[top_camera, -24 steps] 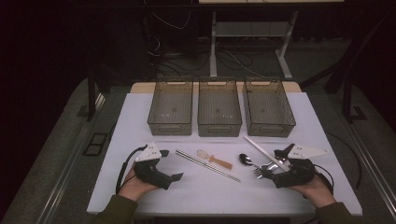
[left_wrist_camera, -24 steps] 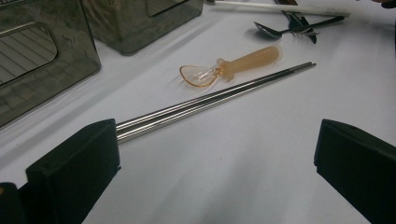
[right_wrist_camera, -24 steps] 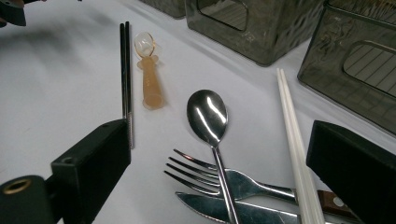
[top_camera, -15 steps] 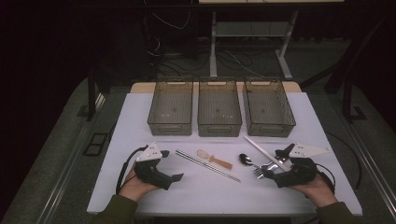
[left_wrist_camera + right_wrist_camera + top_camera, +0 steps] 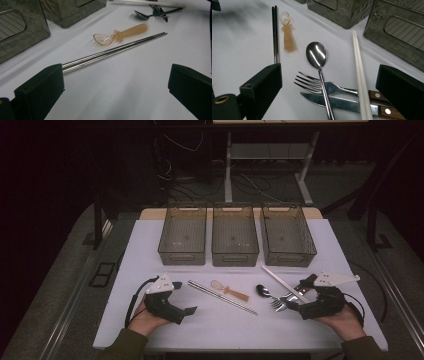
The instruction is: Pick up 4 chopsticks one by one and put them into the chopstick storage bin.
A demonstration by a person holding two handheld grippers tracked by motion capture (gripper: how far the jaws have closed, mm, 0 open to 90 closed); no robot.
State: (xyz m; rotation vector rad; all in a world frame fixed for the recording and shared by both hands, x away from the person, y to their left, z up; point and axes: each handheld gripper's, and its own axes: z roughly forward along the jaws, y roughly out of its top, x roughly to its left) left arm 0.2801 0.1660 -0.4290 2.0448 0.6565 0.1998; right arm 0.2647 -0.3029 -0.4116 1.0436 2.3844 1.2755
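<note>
Both grippers idle at the table's (image 5: 150, 330) near edge, jaws spread wide, nothing between them. Left gripper (image 5: 187, 310) faces the steel chopsticks (image 5: 222, 297) and the amber spoon (image 5: 230, 290), mid-table. Right gripper (image 5: 291, 306) sits just beside the pile near the right edge: metal spoon (image 5: 318, 60) lying across fork (image 5: 322, 86) and knife (image 5: 337, 102), white chopsticks (image 5: 360, 72) alongside. Three empty bins (image 5: 235, 237) line the far edge, probably one per cutlery type. No readable labels or writing anywhere.
</note>
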